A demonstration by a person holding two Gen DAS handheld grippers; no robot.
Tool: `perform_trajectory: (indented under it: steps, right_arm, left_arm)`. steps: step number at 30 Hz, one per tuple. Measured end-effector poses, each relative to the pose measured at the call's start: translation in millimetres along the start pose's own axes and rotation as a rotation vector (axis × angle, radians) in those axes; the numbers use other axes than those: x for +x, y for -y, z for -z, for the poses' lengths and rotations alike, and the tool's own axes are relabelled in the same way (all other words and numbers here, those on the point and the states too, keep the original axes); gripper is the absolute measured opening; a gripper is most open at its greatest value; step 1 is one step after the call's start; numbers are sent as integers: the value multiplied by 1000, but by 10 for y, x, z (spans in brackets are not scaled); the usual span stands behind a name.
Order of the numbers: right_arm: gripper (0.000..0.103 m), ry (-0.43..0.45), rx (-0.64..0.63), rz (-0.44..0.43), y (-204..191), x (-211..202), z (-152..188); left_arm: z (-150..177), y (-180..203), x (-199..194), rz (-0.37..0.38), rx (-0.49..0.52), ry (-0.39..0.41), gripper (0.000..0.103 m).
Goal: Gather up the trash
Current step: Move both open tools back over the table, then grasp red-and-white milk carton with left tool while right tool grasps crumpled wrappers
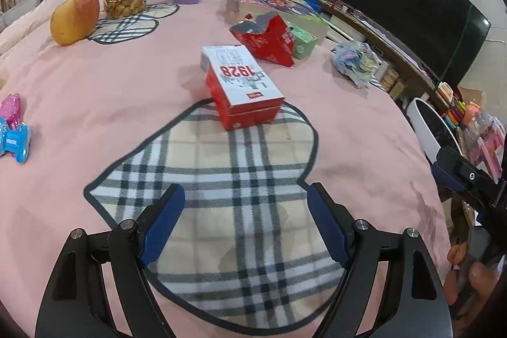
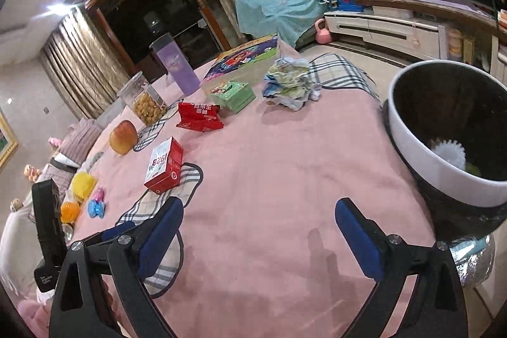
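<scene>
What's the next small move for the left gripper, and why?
Probably ease the left gripper forward to the red and white 1928 box. Its jaws are open and empty, and the box lies straight ahead, clear of the other items. The bin already waits beside the table.

Red-and-white rectangular cardboard box [image 1: 242, 86] printed "1928": closed, lying flat on its broad face, one end resting on the edge of a plaid heart-shaped patch, the other on pink cloth.

Torn red cardboard carton [image 1: 269, 37]: opened, grey inner side exposed, lying crumpled just behind the "1928" box and touching a small green carton [image 1: 304, 41], which lies flat.

Crumpled wad of pale blue, green and white paper [image 2: 290, 83]: lies near the far table edge, apart from the cartons.

White-rimmed black round waste bin [image 2: 421, 144]: upright beside the table edge; a white bristly item and something yellow-green lie inside.
</scene>
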State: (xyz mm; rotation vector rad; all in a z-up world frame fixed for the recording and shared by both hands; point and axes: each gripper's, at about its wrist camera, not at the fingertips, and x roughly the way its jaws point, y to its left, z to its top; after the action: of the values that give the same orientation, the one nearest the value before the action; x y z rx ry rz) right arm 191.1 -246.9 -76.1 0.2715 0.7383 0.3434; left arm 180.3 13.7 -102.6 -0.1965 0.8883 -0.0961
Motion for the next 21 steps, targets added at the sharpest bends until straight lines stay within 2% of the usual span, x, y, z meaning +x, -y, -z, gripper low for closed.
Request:
perform_trajectory:
  steps: [13, 21]
  right_arm:
    - [98, -19, -19, 5, -113, 452, -251]
    - [98, -19, 2, 9, -46, 618, -405]
  left_arm:
    - [-299, 30, 200, -39, -38, 25, 82]
    - [-425, 77, 375, -65, -30, -4, 82]
